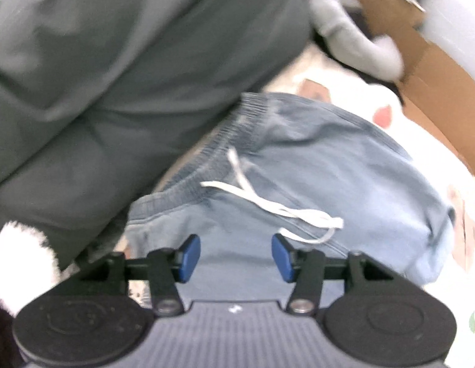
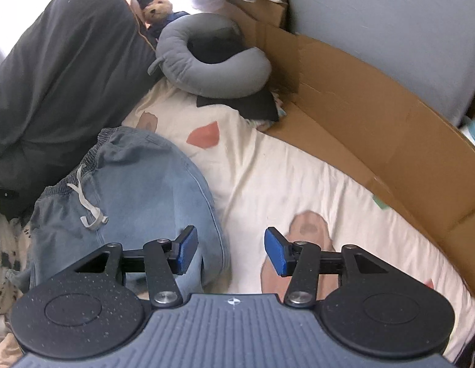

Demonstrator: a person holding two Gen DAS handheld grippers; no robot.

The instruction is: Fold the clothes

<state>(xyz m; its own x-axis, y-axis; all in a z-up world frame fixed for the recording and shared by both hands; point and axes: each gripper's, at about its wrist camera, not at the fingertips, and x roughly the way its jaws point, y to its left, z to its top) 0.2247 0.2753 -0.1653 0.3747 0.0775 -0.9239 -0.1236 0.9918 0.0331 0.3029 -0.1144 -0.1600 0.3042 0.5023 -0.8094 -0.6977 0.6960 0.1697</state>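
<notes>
Both grippers spread wide, gripping nothing: left gripper [image 1: 235, 257] low over blue shorts [image 1: 298, 165], right gripper [image 2: 228, 251] straddling shorts' right edge and cream sheet [image 2: 283, 168]. Shorts bunched on sheet, waistband against dark grey pillow [image 2: 62, 70], white drawstring [image 1: 268, 205] loose on top. Beyond: grey neck pillow [image 2: 206, 70] on a black cloth [image 2: 252, 104], teddy bear [image 2: 159, 7] behind it, cardboard [image 2: 375, 107] along right side.

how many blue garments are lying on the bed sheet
1: the blue drawstring shorts lie on the sheet's left side beside the dark pillow. More may be hidden out of frame.
</notes>
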